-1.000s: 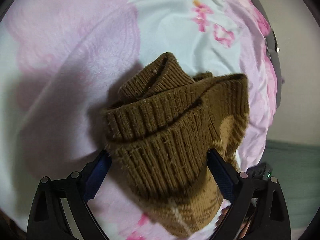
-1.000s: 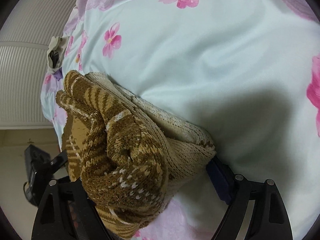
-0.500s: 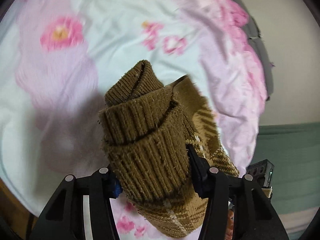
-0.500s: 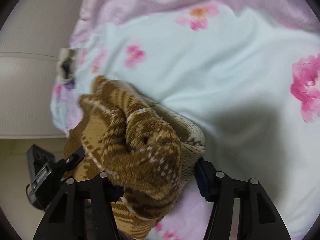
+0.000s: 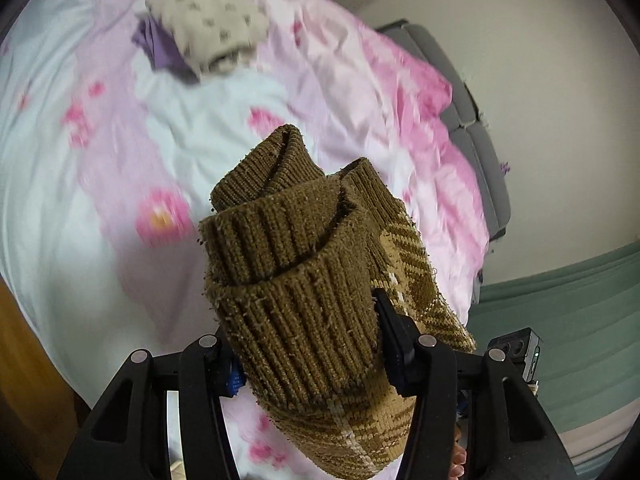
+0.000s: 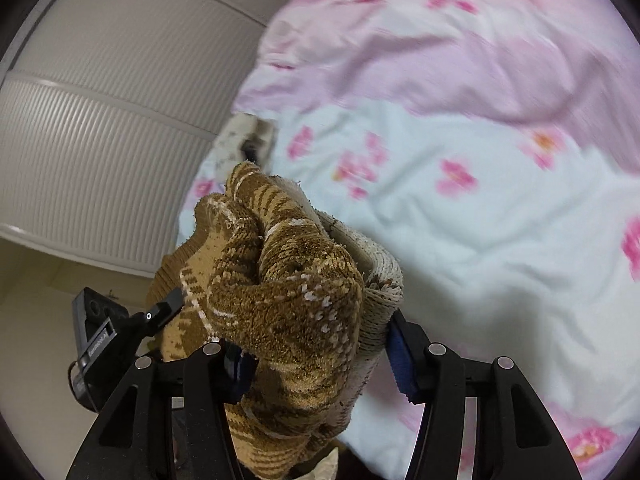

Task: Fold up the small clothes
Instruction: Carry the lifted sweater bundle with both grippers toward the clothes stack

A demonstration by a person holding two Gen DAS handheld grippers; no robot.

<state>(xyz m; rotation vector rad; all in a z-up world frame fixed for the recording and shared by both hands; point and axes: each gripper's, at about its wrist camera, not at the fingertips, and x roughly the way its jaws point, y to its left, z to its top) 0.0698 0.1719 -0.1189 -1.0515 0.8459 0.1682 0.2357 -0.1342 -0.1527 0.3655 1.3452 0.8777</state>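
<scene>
A small brown knit sweater is bunched up and held in the air above the floral bed cover. In the left wrist view my left gripper [image 5: 306, 344] is shut on its ribbed brown end [image 5: 296, 280]. In the right wrist view my right gripper [image 6: 316, 344] is shut on its patterned brown-and-tan end [image 6: 288, 280], with the cream inside showing at the right. The other gripper [image 6: 100, 336] shows at the lower left of that view, holding the same sweater.
The bed cover [image 5: 100, 160] is pale blue and pink with flowers. A folded beige spotted garment [image 5: 208, 24] lies on a purple one at its far end; it also shows in the right wrist view [image 6: 248, 140]. A white ribbed wardrobe [image 6: 100, 140] and grey headboard [image 5: 472, 120] border the bed.
Both grippers closed tighter on the sweater and lifted it off the bed cover. The views tilted up, bringing the far end of the bed and the walls into sight.
</scene>
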